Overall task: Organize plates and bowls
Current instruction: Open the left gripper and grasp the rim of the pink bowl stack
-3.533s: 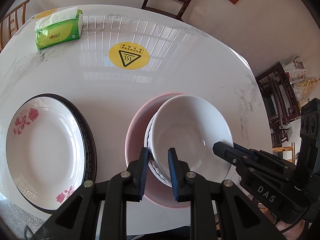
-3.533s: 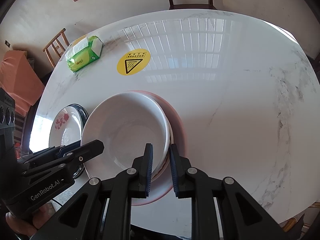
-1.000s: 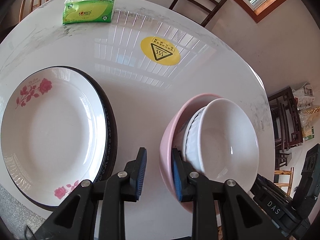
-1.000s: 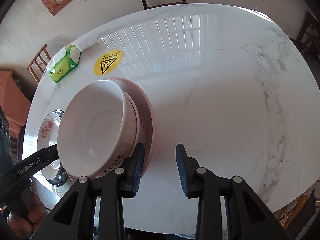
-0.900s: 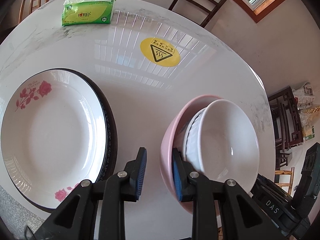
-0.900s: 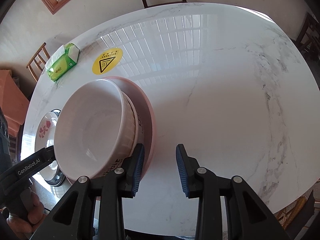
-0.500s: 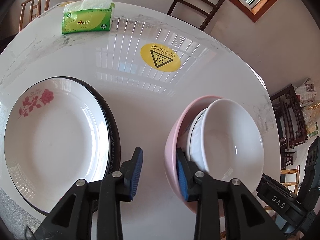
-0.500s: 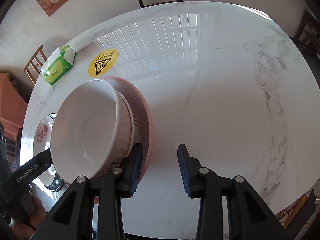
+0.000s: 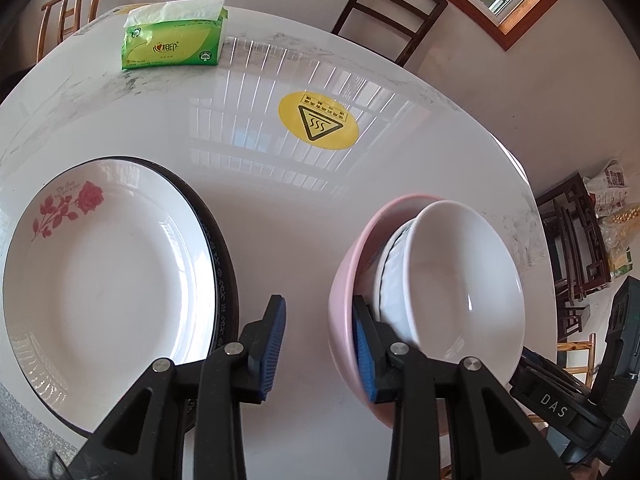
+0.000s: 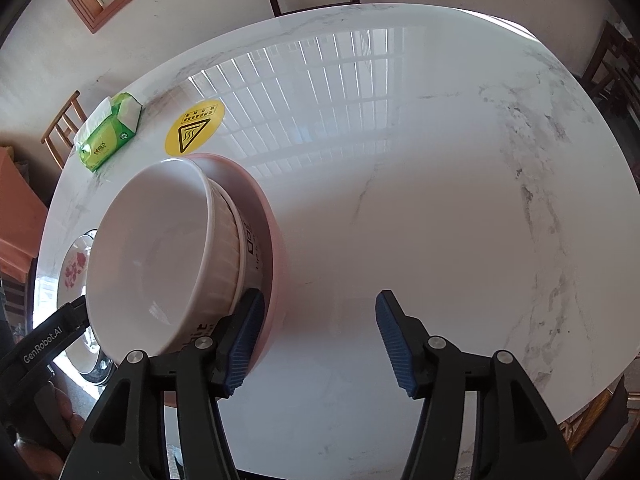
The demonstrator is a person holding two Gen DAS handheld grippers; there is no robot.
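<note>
A round white marble table [image 9: 248, 184] fills both views, glossy and reflecting window bars.

On its left side sits a stack of 2 plates: a wide white plate with red roses [image 9: 108, 268] resting on a dark-rimmed plate [image 9: 222, 256], which shows only as a crescent along the right edge. Both are broad, flat glazed ceramic, likely heavy, slick and chippable. Their thin rims are the only place to pinch, so lifting the pair together would strain a 2-finger hold.

To the right stands a nest of 3 bowls. The pink bowl [image 9: 344, 288] is outermost, a ribbed white bowl [image 10: 236, 248] with dark print sits inside it, and a smooth white bowl [image 9: 468, 292] is on top. The nest looks rigid, heavy and slippery, with the inner bowls free to shift. The pink rim, taken on opposite sides, is judged the safest hold.

The left gripper [image 9: 320, 344] has its fingers apart, straddling the pink rim: 1 pad inside, 1 outside and clear of it.

The right gripper [image 10: 320, 340] has just been opening, and its fingers now stand wide apart. The pink rim lies between them, with the left pad inside it and the right pad well clear over bare table.

Farther back lie a yellow warning sticker [image 9: 318, 120] and a green tissue pack [image 9: 172, 42].
</note>
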